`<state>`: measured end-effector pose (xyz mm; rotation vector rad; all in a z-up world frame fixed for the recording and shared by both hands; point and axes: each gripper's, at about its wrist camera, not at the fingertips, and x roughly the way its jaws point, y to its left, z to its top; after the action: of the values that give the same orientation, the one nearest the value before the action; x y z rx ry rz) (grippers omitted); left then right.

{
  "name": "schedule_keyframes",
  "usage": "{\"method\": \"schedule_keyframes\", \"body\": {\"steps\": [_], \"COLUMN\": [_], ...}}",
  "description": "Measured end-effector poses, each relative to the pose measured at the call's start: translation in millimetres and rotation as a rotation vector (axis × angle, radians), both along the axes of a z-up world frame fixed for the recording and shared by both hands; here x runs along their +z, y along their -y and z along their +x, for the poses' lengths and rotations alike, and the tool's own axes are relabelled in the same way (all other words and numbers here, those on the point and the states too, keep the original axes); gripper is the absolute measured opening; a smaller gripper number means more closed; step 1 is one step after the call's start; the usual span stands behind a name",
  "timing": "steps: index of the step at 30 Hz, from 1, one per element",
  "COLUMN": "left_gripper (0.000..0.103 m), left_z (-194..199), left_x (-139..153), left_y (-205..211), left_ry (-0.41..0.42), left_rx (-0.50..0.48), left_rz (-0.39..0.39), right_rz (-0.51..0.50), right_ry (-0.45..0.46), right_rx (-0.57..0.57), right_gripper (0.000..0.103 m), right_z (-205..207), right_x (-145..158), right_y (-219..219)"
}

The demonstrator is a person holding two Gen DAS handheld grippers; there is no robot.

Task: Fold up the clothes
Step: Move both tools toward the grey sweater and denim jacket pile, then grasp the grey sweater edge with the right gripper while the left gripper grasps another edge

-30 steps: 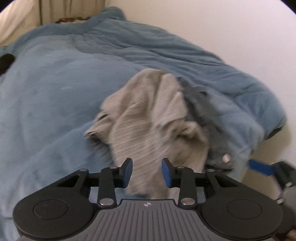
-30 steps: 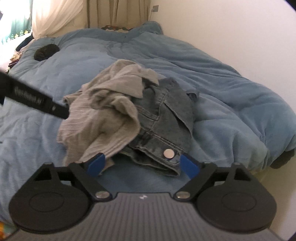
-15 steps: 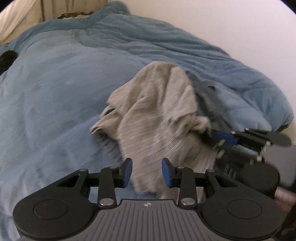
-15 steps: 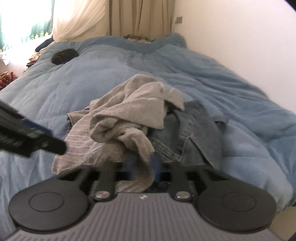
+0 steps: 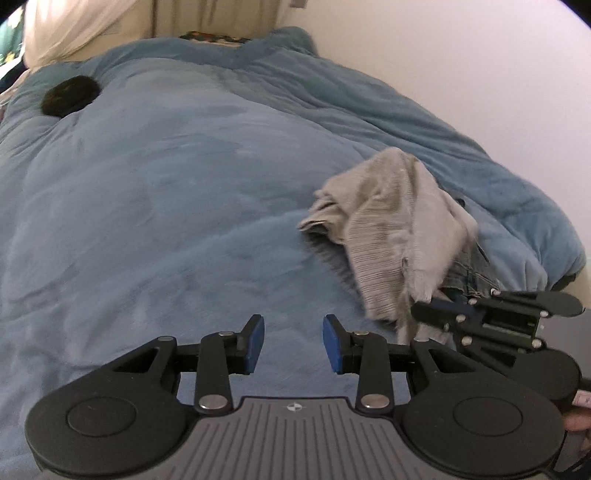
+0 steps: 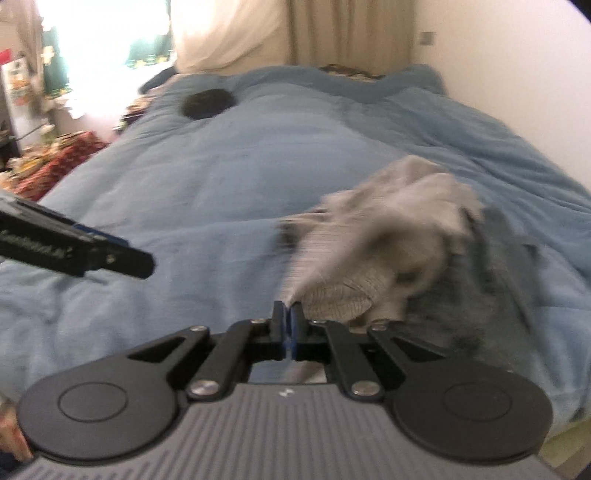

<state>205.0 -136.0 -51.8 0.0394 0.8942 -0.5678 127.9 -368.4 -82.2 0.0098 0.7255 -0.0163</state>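
A crumpled grey knit garment [image 5: 395,229] lies on the blue duvet [image 5: 166,206] at the right, partly over a denim garment [image 5: 469,273]. My left gripper [image 5: 293,343] is open and empty, over bare duvet to the left of the pile. My right gripper [image 6: 287,321] is shut on an edge of the grey garment [image 6: 373,254], which stretches up and to the right from the pads, blurred by motion. The denim [image 6: 491,280] lies to its right. The right gripper also shows in the left wrist view [image 5: 424,314], at the grey garment's lower edge.
A dark round object [image 5: 70,96] lies on the far left of the bed. A white wall [image 5: 461,66] runs along the bed's right side. Curtains [image 6: 332,33] hang behind. The left gripper's fingers [image 6: 110,254] show at the left in the right wrist view.
My right gripper closed on the grey garment's edge and is pulling it. The left gripper swung left, off the pile, over bare duvet.
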Motion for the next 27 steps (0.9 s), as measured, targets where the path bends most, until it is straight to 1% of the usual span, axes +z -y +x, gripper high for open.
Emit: {"method": "schedule_keyframes", "body": {"steps": [5,9,11,13,14,17,18,19,21,22,23,27], "left_gripper": [0.035,0.035,0.035,0.035,0.035,0.034,0.034,0.034,0.034,0.034,0.035,0.035], "left_z": [-12,-23,-29,-32,-33,-33,-33,-34,-37,-38,-39,-42], "left_x": [-1,-1,-1,-3,-5,-15,-17,-19,-19,-18,-18,-20], "left_y": [-48,-76,-91,-102,-108,-119,-121,-121,-116,-114,-111,-94], "left_ry": [-0.015,0.001,0.013,0.016,0.014,-0.001,-0.006,-0.009,0.001,0.009,0.016,0.038], "left_rx": [0.048,0.079,0.094,0.113,0.125,0.157,0.163,0.162,0.145,0.134,0.123,0.066], "left_rz": [-0.032,-0.039,-0.035,-0.027,-0.018,0.014,0.022,0.027,0.038,0.043,0.047,0.06], "right_rz": [0.003,0.027,0.061,0.13,0.14,0.081,0.087,0.098,0.116,0.121,0.124,0.117], "right_ry": [-0.006,-0.009,-0.013,-0.043,-0.058,-0.077,-0.086,-0.097,-0.112,-0.108,-0.101,-0.088], "right_rx": [0.098,0.175,0.211,0.253,0.267,0.268,0.265,0.261,0.249,0.249,0.25,0.238], "right_gripper": [0.002,0.002,0.002,0.002,0.002,0.002,0.003,0.007,0.019,0.032,0.037,0.046], "right_z": [3,0,-1,-2,-2,2,3,5,7,4,0,-13], "right_x": [5,4,3,-1,-4,-16,-19,-23,-27,-27,-26,-23], "right_y": [-60,-106,-123,-140,-150,-170,-170,-169,-162,-158,-154,-139]}}
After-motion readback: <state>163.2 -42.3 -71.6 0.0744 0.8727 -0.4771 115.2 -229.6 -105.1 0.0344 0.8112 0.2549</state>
